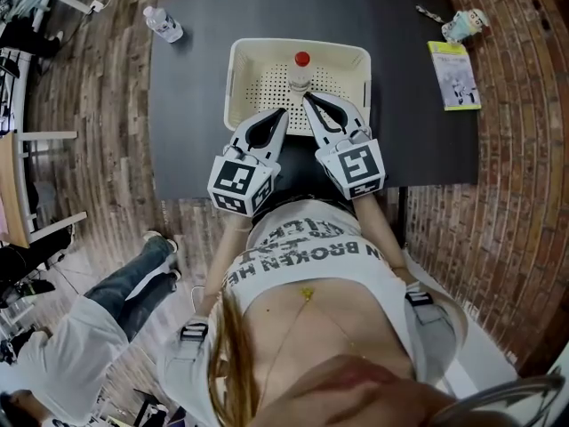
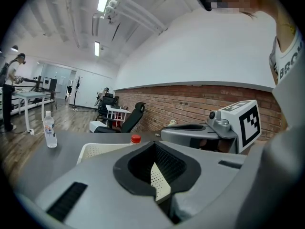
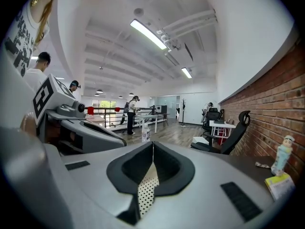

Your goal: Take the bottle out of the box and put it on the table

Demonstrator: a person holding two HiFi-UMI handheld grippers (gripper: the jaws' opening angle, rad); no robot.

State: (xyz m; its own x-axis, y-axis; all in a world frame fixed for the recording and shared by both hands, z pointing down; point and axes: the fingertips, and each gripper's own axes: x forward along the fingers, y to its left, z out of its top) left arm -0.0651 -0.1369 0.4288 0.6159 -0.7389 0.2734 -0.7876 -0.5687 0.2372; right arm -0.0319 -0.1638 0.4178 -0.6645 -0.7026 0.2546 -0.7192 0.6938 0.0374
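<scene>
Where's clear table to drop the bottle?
Bare tabletop left of the white basket, short of the water bottle; a narrower strip right, between basket and yellow booklet. Crowded at the near edge: left tool and right tool over the basket's front rim.

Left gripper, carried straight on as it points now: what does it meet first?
Probably the red-capped bottle standing in the box; its cap sits slightly left of the jaw line, so it might miss.

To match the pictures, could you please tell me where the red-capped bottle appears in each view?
Head view: bottle in the box, top centre.
Left gripper view: only its cap, left of centre.
Right gripper view: not in it.
Shared landmark: the box.
</scene>
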